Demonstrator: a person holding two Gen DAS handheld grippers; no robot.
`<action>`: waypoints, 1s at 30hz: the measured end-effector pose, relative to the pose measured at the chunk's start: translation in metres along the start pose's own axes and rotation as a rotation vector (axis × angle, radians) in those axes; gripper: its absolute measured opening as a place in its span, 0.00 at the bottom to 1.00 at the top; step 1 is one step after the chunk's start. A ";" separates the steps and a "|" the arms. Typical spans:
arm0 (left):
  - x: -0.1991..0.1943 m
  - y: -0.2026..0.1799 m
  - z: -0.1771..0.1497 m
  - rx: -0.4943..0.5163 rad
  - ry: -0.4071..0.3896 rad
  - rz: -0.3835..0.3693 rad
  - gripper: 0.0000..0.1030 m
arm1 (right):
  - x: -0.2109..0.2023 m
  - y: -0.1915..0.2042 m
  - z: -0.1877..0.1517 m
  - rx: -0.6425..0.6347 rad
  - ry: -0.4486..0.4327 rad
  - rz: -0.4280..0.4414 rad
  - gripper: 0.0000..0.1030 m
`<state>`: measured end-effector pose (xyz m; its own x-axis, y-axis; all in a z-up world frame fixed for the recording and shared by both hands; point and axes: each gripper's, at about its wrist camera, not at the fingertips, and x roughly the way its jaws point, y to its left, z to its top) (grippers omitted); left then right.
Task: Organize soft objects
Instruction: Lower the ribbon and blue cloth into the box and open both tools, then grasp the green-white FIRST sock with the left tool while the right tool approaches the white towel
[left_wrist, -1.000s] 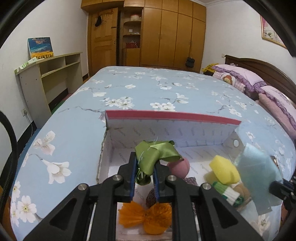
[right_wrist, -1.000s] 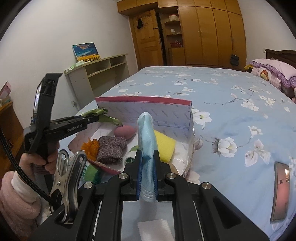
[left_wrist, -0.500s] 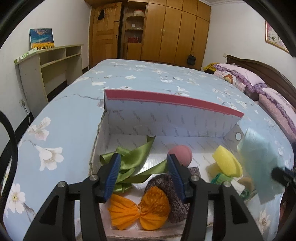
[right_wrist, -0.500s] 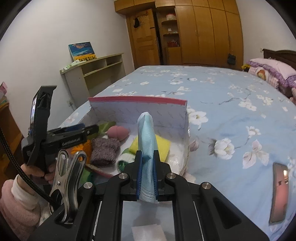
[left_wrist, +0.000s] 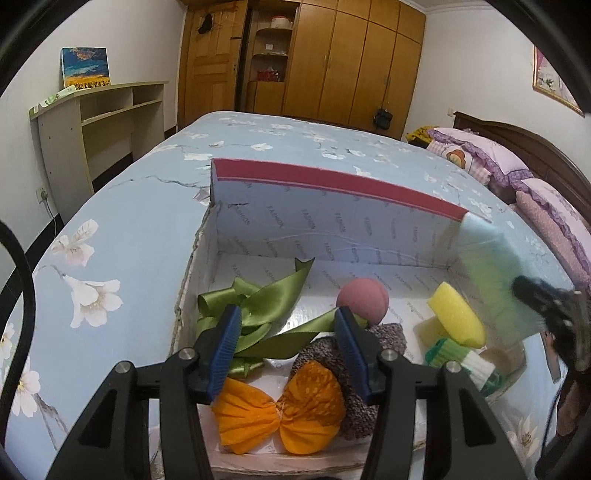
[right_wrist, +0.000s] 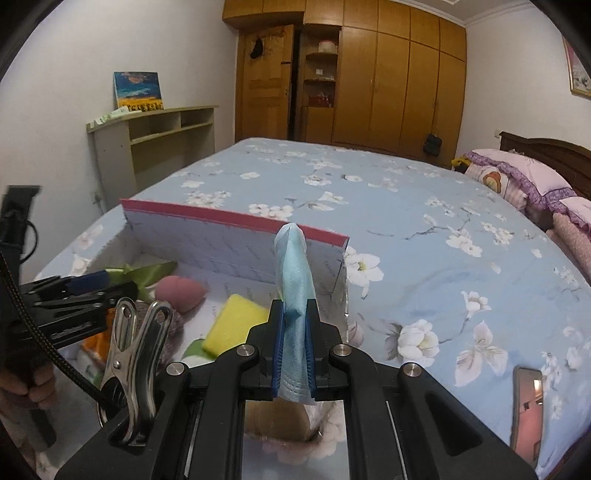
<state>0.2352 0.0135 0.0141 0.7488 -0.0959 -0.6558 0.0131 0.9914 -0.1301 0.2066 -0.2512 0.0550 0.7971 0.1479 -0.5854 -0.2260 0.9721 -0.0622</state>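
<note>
Box on bed collects soft items; left tool gapes empty above green ribbon, right tool clamps blue cloth for dropping in.

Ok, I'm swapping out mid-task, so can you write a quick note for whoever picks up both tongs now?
Left tongs: open, empty, hovering over the green satin ribbon lying in the white cardboard box.
Right tongs: shut on the light blue folded cloth, held upright at the box's right end.
Already in the box: ribbon, pink sponge ball, yellow sponge, orange paper bow, grey knitted piece.
Left: lower the cloth in and let go.
</note>
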 end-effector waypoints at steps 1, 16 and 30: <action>0.000 0.000 0.000 -0.002 0.000 -0.001 0.54 | 0.004 0.000 0.000 0.001 0.006 -0.002 0.11; -0.001 -0.001 -0.001 -0.003 -0.001 -0.002 0.54 | 0.035 -0.004 -0.008 0.038 0.068 0.019 0.24; -0.036 -0.009 0.004 0.019 -0.026 -0.007 0.54 | 0.006 -0.009 -0.007 0.078 0.021 0.047 0.44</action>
<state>0.2105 0.0078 0.0415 0.7654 -0.1007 -0.6356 0.0308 0.9923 -0.1200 0.2092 -0.2600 0.0461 0.7745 0.1910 -0.6030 -0.2184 0.9754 0.0283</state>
